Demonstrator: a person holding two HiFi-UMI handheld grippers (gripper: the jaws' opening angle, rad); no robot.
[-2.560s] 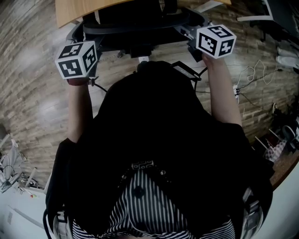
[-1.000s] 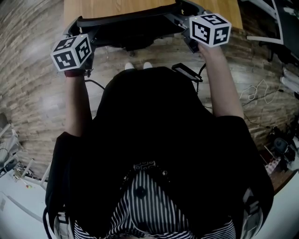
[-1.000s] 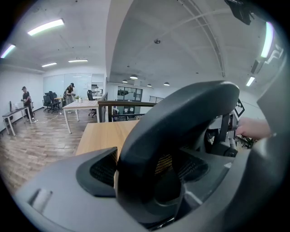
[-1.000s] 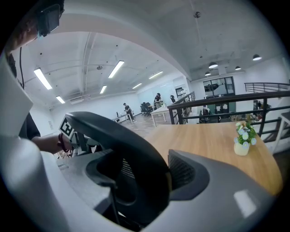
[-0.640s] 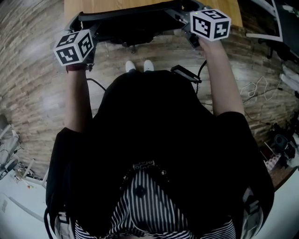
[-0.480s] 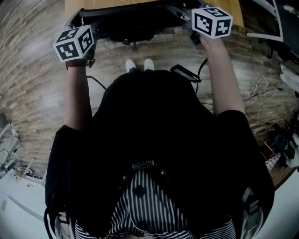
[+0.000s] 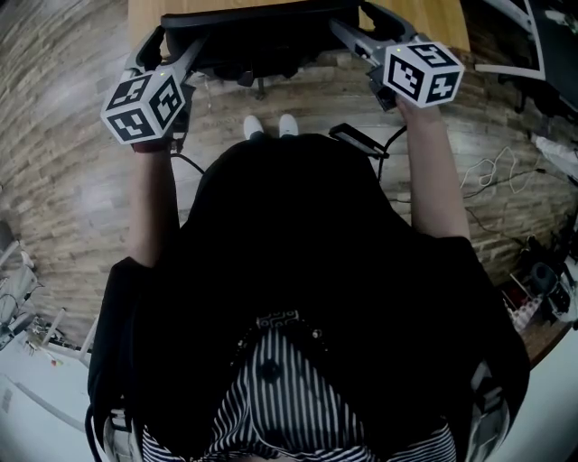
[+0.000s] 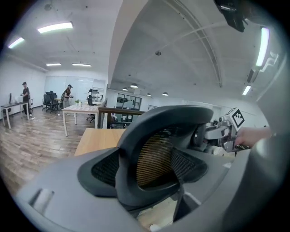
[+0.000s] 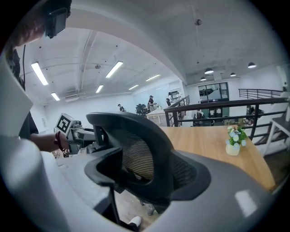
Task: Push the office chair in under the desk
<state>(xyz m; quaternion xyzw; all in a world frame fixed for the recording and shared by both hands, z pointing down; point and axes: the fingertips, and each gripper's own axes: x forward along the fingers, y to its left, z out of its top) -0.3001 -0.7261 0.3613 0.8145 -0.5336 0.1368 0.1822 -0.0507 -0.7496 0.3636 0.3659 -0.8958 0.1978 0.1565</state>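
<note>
The black mesh office chair (image 7: 262, 36) stands at the top of the head view, its back facing me and its seat beneath the wooden desk (image 7: 424, 23). My left gripper (image 7: 174, 45) is open at the left end of the chair back. My right gripper (image 7: 358, 23) is open at the right end. In the left gripper view the chair's headrest (image 8: 158, 154) fills the space between my grey fingers (image 8: 59, 195). The right gripper view shows the same headrest (image 9: 136, 158) from the other side, in front of the desk top (image 9: 213, 140). Whether the fingers touch the chair cannot be told.
A small flower pot (image 9: 233, 142) stands on the desk. The person's white shoes (image 7: 266, 126) are on the wood floor just behind the chair. A black device with a cable (image 7: 359, 140) hangs near the right arm. Loose cables (image 7: 492, 171) lie on the floor at right.
The chair went further in under the desk as both grippers moved forward with it. In the last half second both grippers drew back a little toward the person.
</note>
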